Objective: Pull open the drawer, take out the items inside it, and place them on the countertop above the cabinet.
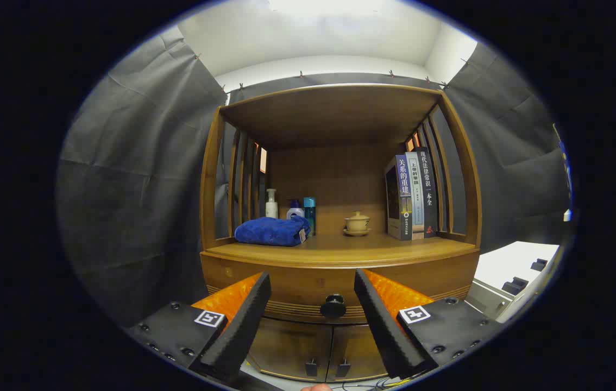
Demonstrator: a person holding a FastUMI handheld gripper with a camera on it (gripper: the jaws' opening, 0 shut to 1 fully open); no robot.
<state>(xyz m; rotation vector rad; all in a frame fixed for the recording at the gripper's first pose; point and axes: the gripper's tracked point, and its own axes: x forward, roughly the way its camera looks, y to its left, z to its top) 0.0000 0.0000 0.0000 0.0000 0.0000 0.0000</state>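
Observation:
A wooden cabinet stands straight ahead. Its drawer front [297,282] is closed, with a round black knob [333,306] at its middle. My gripper [312,282] is open; the knob sits between the two fingertips and a little beyond them, touching neither. The left finger [248,315] and right finger [376,315] have black pads and orange backs. Above the drawer runs the wooden countertop [340,251], under an open shelf bay. The drawer's contents are hidden.
On the countertop lie a folded blue towel [272,230], three bottles [290,207] behind it, a lidded tea cup on a saucer [357,223] and upright books [412,195] at the right. Two lower doors [313,345] sit below the drawer. A white table [509,266] stands right.

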